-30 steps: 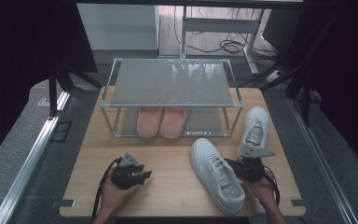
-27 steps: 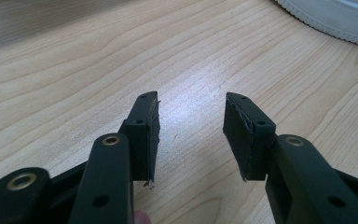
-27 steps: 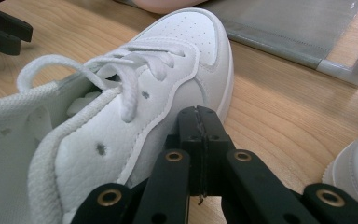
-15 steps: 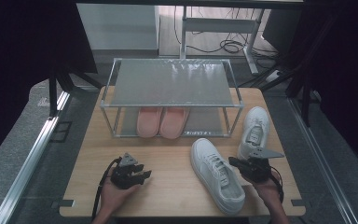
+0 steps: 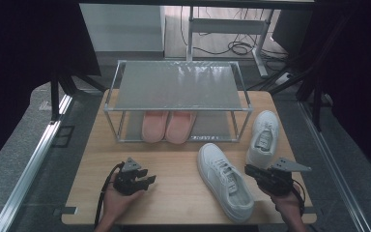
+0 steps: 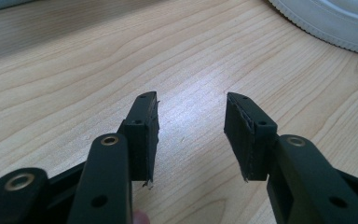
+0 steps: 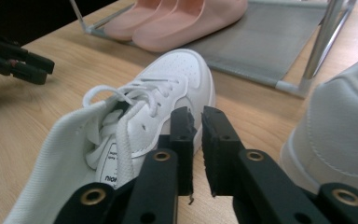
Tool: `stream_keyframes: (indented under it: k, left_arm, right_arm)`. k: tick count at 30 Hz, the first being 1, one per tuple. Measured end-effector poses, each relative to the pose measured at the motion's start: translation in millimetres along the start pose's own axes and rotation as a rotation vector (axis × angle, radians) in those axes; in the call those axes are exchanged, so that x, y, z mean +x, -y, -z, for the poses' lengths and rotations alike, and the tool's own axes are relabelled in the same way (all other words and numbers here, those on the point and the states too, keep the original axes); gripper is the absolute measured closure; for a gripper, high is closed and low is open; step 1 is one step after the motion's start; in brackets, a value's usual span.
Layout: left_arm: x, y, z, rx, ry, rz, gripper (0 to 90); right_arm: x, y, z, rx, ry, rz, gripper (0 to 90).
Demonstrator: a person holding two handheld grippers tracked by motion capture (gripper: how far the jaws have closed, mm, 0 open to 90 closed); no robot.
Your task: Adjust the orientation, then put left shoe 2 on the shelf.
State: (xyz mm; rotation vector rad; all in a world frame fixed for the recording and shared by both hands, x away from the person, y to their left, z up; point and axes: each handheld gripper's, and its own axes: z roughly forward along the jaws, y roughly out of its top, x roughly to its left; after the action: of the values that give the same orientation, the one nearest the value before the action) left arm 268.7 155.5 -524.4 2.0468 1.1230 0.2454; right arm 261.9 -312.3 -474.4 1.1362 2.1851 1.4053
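A white sneaker (image 5: 224, 181) lies on the wooden table (image 5: 174, 159), toe toward the rack. My right gripper (image 5: 247, 170) sits just right of the sneaker's heel. In the right gripper view its jaws (image 7: 196, 112) have just been opening and stand a narrow gap apart with nothing between them, beside the sneaker's collar (image 7: 135, 121). A second white sneaker (image 5: 263, 137) stands farther back on the right (image 7: 340, 126). My left gripper (image 5: 150, 180) rests at the front left, open over bare wood (image 6: 191, 98).
A metal two-tier rack (image 5: 176, 84) stands at the back of the table, with a pair of pink slippers (image 5: 168, 126) on its lower shelf. The edge of the near sneaker's sole (image 6: 335, 23) lies ahead of my left gripper.
My right gripper has drawn back to the right, off the near sneaker's side, and risen a little, and its jaws have parted slightly. The left gripper has stayed put.
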Motion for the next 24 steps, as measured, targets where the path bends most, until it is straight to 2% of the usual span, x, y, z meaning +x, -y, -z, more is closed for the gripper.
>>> stream_keyframes:
  k: [6, 14, 18, 24]
  left_arm:
    - [0.0, 0.2, 0.7, 0.0, -0.001, -0.001, 55.5]
    - [-0.3, -0.1, 1.2, -0.002, 0.0, -0.002, 55.3]
    - [-0.2, -0.6, 1.8, -0.003, 0.0, -0.004, 55.2]
    - [0.4, -0.4, 0.7, 0.002, -0.001, -0.003, 54.8]
  right_arm:
    - [6.9, -1.6, 16.4, -0.033, -0.003, -0.007, 65.2]
    - [18.1, 2.4, 36.8, -0.053, -0.018, -0.013, 55.7]
    - [22.7, 1.9, 36.7, -0.042, -0.034, -0.014, 52.9]
    - [27.9, 3.4, 24.8, -0.012, -0.043, -0.005, 49.8]
